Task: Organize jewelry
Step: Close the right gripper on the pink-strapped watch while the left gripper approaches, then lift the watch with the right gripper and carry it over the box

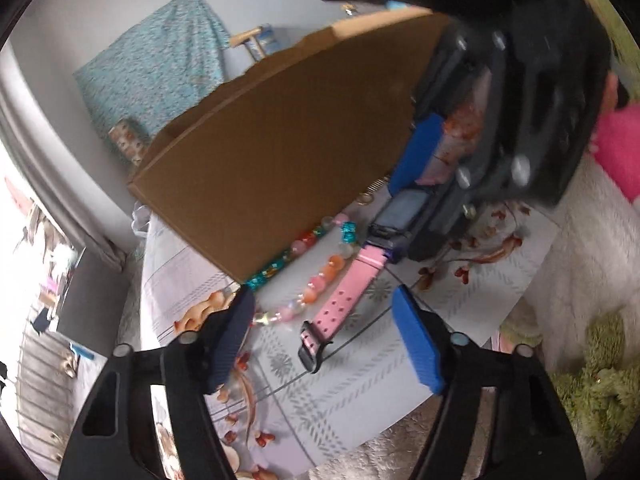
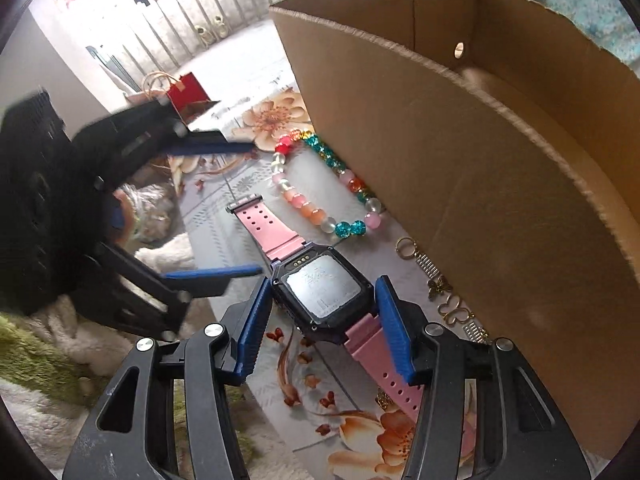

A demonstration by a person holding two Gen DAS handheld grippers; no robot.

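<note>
A smartwatch with a dark case and pink strap lies on a flowered cloth. My right gripper points down over it, with its blue pads against both sides of the case. My left gripper stands open around the buckle end of the strap, with wide gaps on both sides. In the right wrist view the left gripper straddles that same strap end. A bracelet of coloured beads lies beside the watch, against a brown cardboard box.
A gold chain with butterfly charms lies along the foot of the box. A red gift bag stands beyond the cloth. White fluffy bedding, a green plush and a pink item border the cloth.
</note>
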